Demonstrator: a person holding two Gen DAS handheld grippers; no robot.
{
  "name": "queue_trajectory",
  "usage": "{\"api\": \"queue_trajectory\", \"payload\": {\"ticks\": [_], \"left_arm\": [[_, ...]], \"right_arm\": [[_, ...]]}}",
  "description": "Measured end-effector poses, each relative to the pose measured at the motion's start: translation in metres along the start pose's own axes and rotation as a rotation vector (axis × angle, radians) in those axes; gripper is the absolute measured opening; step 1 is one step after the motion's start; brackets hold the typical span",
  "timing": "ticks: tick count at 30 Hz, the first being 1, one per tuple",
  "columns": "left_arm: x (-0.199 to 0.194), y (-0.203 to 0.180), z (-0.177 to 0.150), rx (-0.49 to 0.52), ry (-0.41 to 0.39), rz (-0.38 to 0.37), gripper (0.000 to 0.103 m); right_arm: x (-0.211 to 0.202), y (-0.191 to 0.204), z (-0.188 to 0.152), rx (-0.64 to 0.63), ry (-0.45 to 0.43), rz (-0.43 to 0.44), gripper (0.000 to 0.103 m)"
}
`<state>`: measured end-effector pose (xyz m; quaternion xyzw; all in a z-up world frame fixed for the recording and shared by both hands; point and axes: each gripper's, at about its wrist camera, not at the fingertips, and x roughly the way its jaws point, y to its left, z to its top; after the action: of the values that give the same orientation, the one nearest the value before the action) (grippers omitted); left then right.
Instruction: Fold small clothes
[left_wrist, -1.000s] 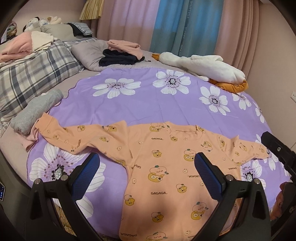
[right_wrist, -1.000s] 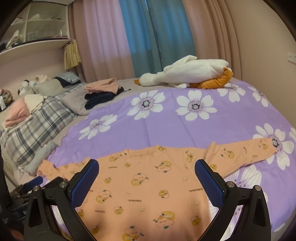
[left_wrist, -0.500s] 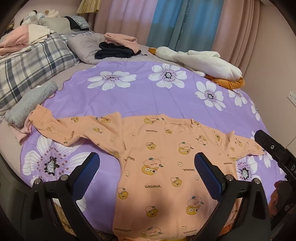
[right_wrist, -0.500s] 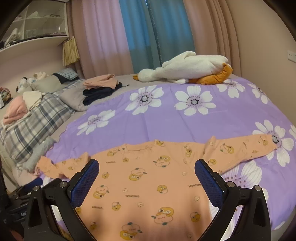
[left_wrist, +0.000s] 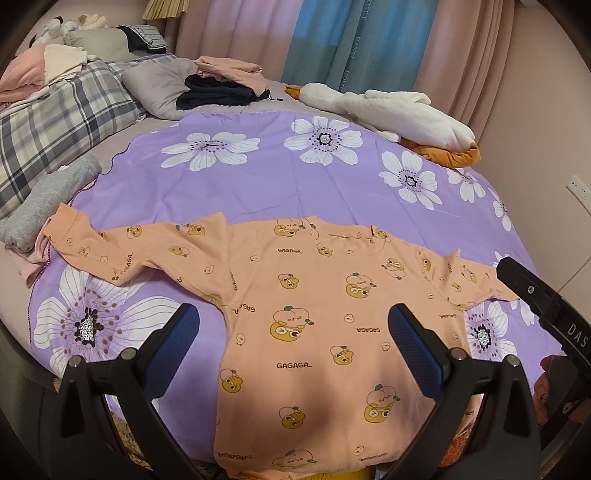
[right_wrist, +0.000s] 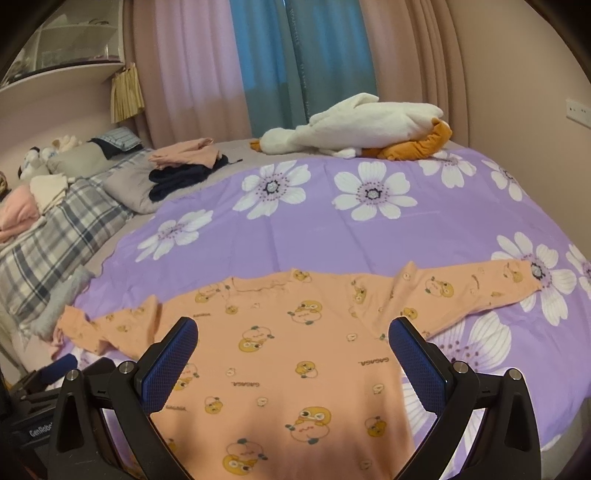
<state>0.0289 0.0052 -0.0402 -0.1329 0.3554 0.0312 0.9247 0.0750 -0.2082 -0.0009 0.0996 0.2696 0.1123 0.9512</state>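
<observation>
An orange long-sleeved baby top (left_wrist: 314, 314) printed with cartoon ducks lies spread flat, sleeves outstretched, on the purple floral bedsheet (left_wrist: 258, 192) of a bed, with the left tool (left_wrist: 291, 332) and right tool (right_wrist: 291, 347) poised above its body, both with fingers wide apart and holding nothing. The fold has not begun; a clean start likely means pinching one sleeve (right_wrist: 480, 288) near the cuff and carrying it straight across the chest, keeping the fabric flat so that no crease bunches at the shoulder.
</observation>
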Motion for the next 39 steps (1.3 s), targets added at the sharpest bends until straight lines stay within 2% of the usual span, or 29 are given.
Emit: {"api": "queue_trajectory", "payload": {"ticks": [9,39], "left_arm": [[-0.004,-0.004,-0.002,-0.003,0.006,-0.045,0.102],[0.009,-0.013,0.000,-0.007,0.040,-0.082,0.101]], "right_arm": [[0.001,-0.003,-0.002,0.014,0.008,0.005,0.102],[0.009,-0.015,-0.005,0.050,0.016,-0.011,0.102]]}}
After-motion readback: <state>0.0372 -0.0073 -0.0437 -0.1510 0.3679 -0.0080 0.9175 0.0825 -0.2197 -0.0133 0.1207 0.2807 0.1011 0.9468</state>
